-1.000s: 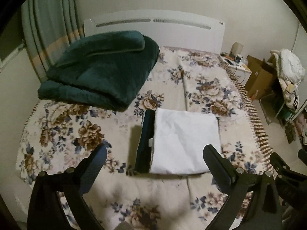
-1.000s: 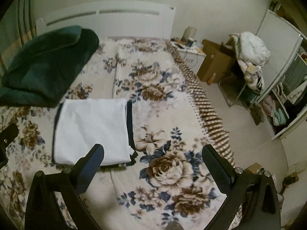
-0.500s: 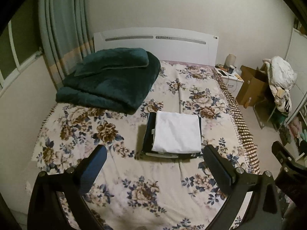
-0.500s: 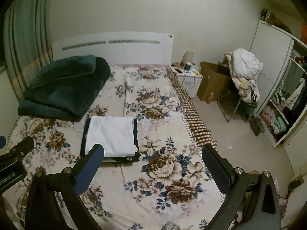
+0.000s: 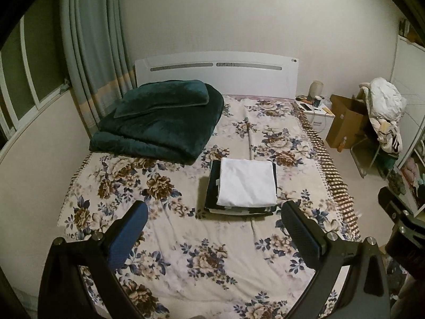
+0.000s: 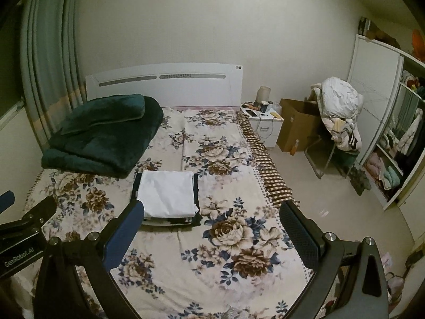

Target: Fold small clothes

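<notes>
Holding: both of my grippers hang over the foot of the bed (image 5: 186,239), jaws spread wide, nothing between them.
Left gripper (image 5: 215,232): sits low in its frame, fingers apart and empty; in the right wrist view it shows only at the lower left edge.
Green blanket (image 5: 159,122): folded, upper left of centre, near the headboard (image 5: 215,73), well apart from the clothes.
Folded stack (image 5: 243,186): a white garment (image 5: 247,182) lies squared on top of dark pieces (image 5: 212,186), at mid-frame on the floral cover.
Key relation: in the left wrist view the stack lies ahead, a little right of the midline between my fingers; in the right wrist view the stack (image 6: 167,196) lies ahead and left, its near corner just behind the left fingertip. So it sits between my two hands, neither clearly nearer. Its long axis seems to run away from me toward the headboard, though only slightly.
Right gripper (image 6: 212,231): open, empty, pointing over bare cover.
Progress: I judge this stack finished; no unfolded piece shows on the bed.
Right edge: nightstand (image 6: 261,122), cardboard box (image 6: 294,127), heaped chair (image 6: 337,117).
</notes>
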Demonstrator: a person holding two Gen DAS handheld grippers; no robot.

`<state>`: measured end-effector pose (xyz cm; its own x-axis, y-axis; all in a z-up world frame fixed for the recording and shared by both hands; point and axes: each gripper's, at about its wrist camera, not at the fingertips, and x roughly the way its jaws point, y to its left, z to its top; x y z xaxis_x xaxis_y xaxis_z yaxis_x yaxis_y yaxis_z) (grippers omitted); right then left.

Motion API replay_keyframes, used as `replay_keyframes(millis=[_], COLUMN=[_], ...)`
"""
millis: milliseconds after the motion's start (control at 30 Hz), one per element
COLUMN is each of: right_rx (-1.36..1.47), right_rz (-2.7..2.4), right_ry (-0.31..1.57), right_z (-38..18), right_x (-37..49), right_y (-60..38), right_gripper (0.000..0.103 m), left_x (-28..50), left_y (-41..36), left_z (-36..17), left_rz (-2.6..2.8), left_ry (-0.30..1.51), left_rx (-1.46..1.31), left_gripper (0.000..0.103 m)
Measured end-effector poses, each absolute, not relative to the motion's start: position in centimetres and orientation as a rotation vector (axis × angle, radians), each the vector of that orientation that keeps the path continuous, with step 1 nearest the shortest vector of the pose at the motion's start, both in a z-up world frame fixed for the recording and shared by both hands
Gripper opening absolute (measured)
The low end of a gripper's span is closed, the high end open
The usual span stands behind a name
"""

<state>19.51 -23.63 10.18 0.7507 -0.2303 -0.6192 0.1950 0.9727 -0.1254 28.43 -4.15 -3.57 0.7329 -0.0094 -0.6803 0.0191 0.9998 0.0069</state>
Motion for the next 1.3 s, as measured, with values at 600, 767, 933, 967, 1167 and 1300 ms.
replay_keyframes(millis=[600, 767, 933, 967, 1167, 1300], right_rx=[-0.059, -0.058, -0.058, -0.058, -0.053, -0.046], right_rz=[-0.232, -0.228, -0.221, -0.22, -0.216, -0.216], right_ry=[0.659, 0.657, 0.655, 0.655, 0.658, 0.66], right_z=[11.3, 11.8, 12.7, 12.9, 13.0, 12.9], right_x=[19.1, 19.2, 20.0, 20.0, 20.0, 19.8], right_y=[-24.3, -24.3, -24.2, -24.1, -23.9, -23.9], right_gripper=[0.103, 0.103, 0.103, 0.103, 0.103, 0.103], left_x=[26.9, 26.8, 26.6, 26.6, 26.5, 26.6], left_y=[-4.3, -4.2, -4.1, -4.1, -4.0, -4.0], left_z=[-2.3, -2.1, -2.0, -2.0, -1.8, -1.9], left_rz=[-0.01, -0.002, 0.003, 0.003, 0.005, 0.005], left_ry=[0.703, 0.697, 0.696, 0.696, 0.696, 0.695], left_rx=[0.012, 0.009, 0.005, 0.004, 0.006, 0.007], left_gripper=[0.103, 0.103, 0.103, 0.103, 0.103, 0.103])
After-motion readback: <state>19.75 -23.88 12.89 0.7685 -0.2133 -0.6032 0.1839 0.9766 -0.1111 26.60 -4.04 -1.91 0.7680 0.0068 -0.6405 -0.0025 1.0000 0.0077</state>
